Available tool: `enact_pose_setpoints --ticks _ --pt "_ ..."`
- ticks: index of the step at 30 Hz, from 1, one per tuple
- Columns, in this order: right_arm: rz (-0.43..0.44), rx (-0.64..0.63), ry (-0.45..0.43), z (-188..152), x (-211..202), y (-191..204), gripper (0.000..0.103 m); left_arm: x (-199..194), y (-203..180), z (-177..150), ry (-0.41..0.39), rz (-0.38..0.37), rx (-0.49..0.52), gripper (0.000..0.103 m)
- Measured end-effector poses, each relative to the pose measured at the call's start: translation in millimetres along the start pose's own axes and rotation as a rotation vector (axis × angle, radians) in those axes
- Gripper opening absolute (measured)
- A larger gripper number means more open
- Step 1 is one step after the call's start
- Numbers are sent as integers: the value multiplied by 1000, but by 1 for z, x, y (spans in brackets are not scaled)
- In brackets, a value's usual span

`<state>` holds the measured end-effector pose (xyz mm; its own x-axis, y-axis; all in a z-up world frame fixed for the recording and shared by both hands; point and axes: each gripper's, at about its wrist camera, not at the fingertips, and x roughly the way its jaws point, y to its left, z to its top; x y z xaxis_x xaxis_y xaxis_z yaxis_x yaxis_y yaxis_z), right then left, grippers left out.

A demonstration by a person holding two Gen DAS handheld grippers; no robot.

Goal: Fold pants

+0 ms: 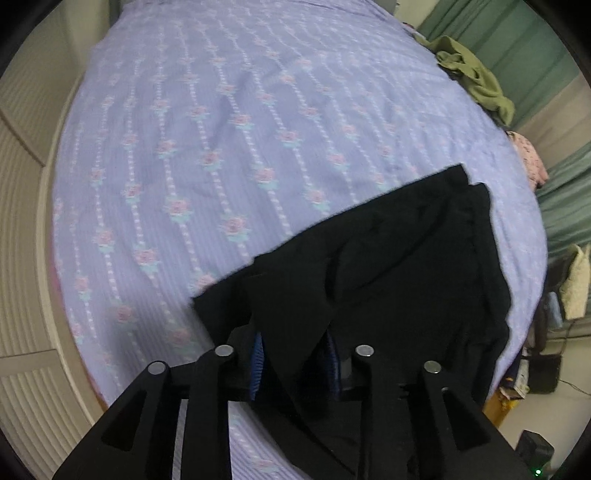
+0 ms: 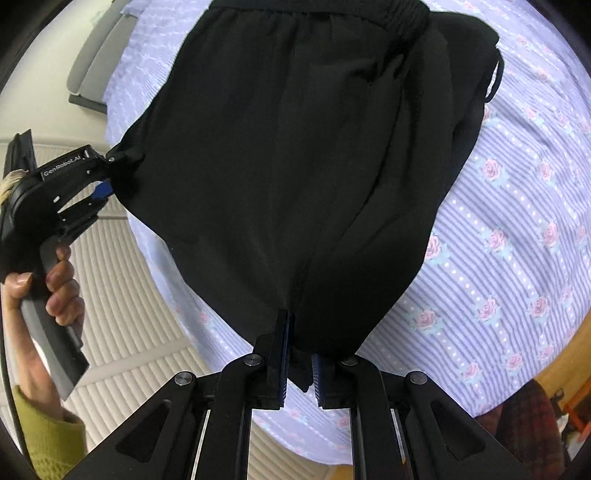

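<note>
The black pants (image 2: 295, 166) lie partly on the bed, with their near end lifted by both grippers. The elastic waistband (image 2: 321, 9) is at the far end. My right gripper (image 2: 299, 369) is shut on the pants' near edge, the cloth pinched between its blue pads. My left gripper (image 2: 110, 177) shows at the left of the right wrist view, held by a hand and shut on the pants' left corner. In the left wrist view the pants (image 1: 388, 280) drape over my left gripper (image 1: 295, 362), cloth between its blue pads.
The bed has a lilac sheet with rose stripes (image 1: 221, 147). An olive garment (image 1: 476, 81) and a pink one (image 1: 532, 162) lie at its far right edge. Cream ribbed panels (image 1: 22, 258) stand on the left. Green curtains (image 1: 517, 33) hang at the back right.
</note>
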<state>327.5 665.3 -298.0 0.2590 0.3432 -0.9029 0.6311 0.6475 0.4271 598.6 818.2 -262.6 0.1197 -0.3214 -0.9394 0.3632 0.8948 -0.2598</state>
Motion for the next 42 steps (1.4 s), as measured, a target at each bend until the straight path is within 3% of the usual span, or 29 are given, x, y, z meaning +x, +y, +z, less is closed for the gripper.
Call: enact_pose_setpoints --ticks 6,8,10,12,16,21,24,26,31,33,42 --pt "-41 15 25 5 12 7 13 8 11 3 -43 128 -3 35" --pt "-64 3 28 2 14 8 15 9 11 5 -58 158 -1 42" --pt "-93 -18 28 3 15 10 22 6 9 4 -82 194 11 44" --pt "-123 -33 27 0 12 7 40 -4 3 -1 -137 252 41 48" --pt "-187 -78 7 -2 -2 -5 57 -34 -7 -14 -276 397 75 66" --pt "-213 -189 -78 0 -42 -23 59 -78 -25 -53 -343 375 101 78" --pt "-203 -307 -181 1 -85 -30 65 -103 -45 -84 -369 347 105 84" --pt "-204 -377 -272 0 -120 -41 67 -120 -63 -108 -386 304 103 93" --pt "-160 -452 -397 0 -194 -80 69 -145 -132 -161 -430 326 144 95" --pt "-149 -492 -442 -3 -228 -101 75 -153 -160 -180 -447 317 128 98" --pt "-167 -660 -590 -14 -354 -191 83 -179 -322 -263 -505 234 -1 103"
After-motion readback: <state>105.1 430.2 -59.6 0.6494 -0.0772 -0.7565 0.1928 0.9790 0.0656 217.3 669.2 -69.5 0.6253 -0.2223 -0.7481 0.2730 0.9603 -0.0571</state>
